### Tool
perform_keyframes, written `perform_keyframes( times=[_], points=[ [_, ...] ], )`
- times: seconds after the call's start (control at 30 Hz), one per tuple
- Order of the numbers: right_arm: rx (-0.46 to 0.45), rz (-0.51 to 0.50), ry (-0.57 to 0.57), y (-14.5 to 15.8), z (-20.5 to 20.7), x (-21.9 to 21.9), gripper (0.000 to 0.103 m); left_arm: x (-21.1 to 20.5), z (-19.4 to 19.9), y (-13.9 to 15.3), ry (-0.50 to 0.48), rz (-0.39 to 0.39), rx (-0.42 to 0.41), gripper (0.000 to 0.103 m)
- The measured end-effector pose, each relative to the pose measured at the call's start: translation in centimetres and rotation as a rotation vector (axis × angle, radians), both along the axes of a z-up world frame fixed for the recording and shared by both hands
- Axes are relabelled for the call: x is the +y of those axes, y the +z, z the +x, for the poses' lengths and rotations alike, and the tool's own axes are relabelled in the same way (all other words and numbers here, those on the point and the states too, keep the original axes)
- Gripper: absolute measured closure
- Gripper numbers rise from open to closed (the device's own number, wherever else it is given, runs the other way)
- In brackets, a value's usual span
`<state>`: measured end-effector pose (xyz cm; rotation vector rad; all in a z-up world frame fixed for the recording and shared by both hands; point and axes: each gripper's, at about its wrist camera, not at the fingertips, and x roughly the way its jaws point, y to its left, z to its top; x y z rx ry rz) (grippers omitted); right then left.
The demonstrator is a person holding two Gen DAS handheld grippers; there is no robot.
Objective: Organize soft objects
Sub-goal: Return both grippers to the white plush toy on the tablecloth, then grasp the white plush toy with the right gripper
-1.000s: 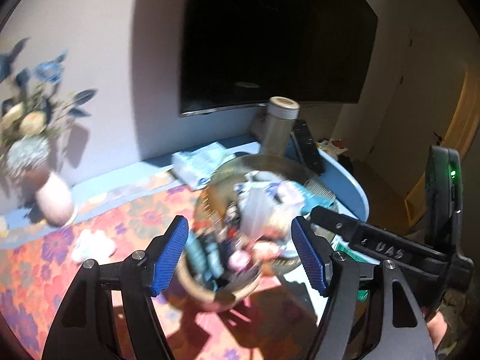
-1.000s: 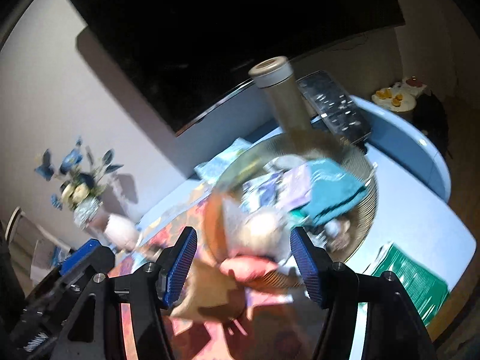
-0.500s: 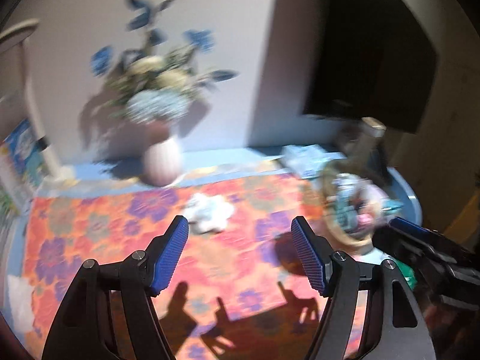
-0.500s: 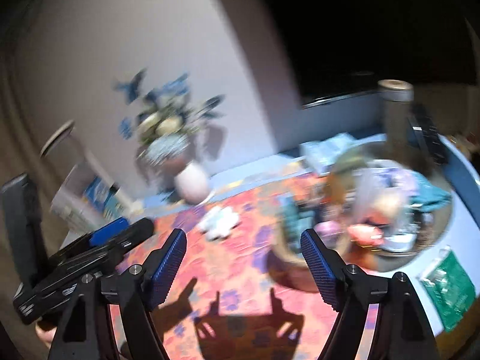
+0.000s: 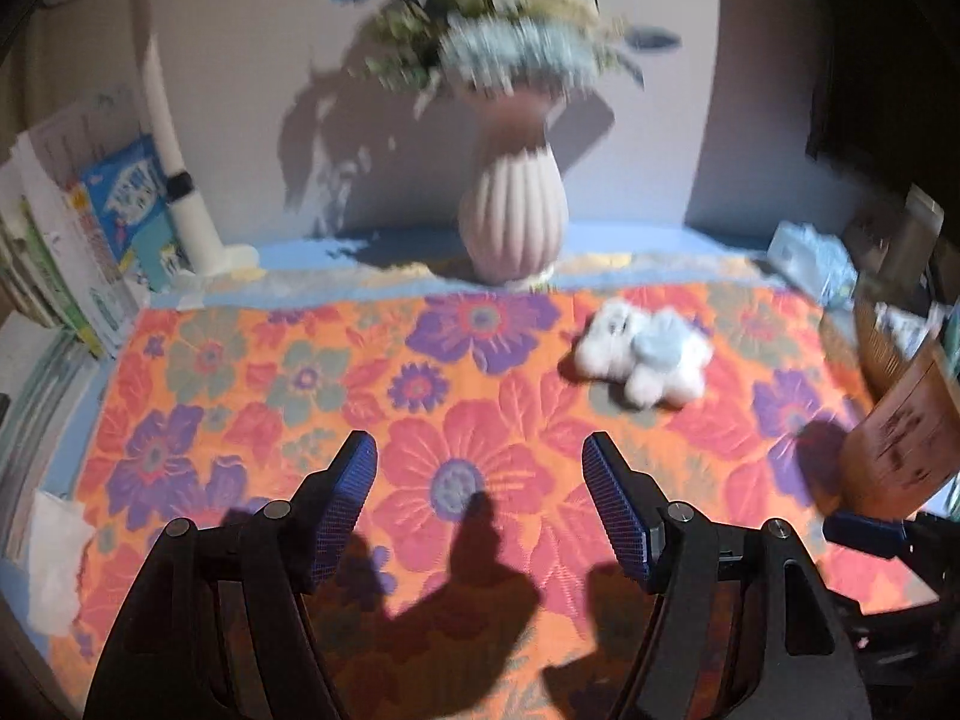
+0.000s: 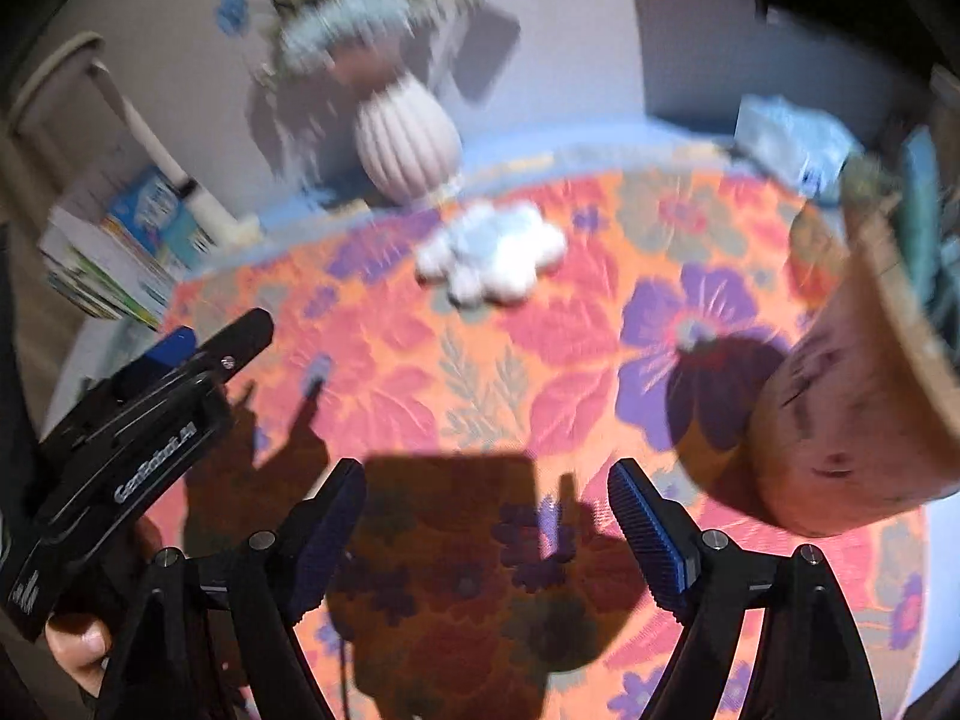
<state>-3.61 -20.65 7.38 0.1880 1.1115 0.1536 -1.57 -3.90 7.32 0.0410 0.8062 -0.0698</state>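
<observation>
Only "GenRobot.AI" legible, on left tongs (image 6: 198, 354) body.

1. Setting: a home, most likely a living room or a study corner.
2. Floral tablecloth (image 5: 480, 480): quilted, orange with purple and red flowers, spread over a blue tabletop (image 5: 630, 237).
3. Ribbed pale vase (image 5: 513, 222): holds blue and cream flowers (image 5: 510, 18) and stands against a plain wall (image 5: 240, 60).
4. Stack of books (image 5: 78, 228): colourful printed covers, upright at the left edge, beside a white lamp stand (image 5: 180, 180).
5. Wooden bowl (image 6: 852, 396): filled with mixed household clutter.
6. Pack of tissues (image 6: 792, 138): pale blue wrapper, lying near the wall.
7. Dark screen (image 5: 870, 60): mounted on the wall at the right, partly in view.
</observation>
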Motion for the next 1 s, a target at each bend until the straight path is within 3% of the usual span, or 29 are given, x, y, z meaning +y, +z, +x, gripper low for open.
perform_keyframes(
  times=[0.17,0.47,0.6,0.73,0.83,1.0],
  points=[
    [0.019,-0.042,-0.015,-2.5,2.0,0.1,0.022,-0.3,1.2,-2.9,-0.007,0.044,0.018,0.033],
    [-0.056,-0.146,-0.004,-3.3,4.6,0.9,0.021,0.6,2.3,-4.9,0.02,-0.007,0.047,0.029],
    [-0.074,-0.177,0.009,-3.8,5.9,1.2,0.014,0.8,2.4,-5.1,0.043,0.005,0.049,0.026],
    [-0.08,-0.134,-0.021,-4.0,7.5,0.3,0.0,1.8,2.9,-5.5,0.053,-0.064,0.084,0.024],
    [-0.081,-0.176,-0.034,-4.2,9.0,0.5,0.0,2.3,3.1,-5.7,0.065,-0.096,0.102,0.024],
    [-0.088,-0.232,-0.022,-4.4,11.7,1.6,0.0,2.2,3.5,-6.2,0.11,-0.058,0.13,0.023]
  ],
)
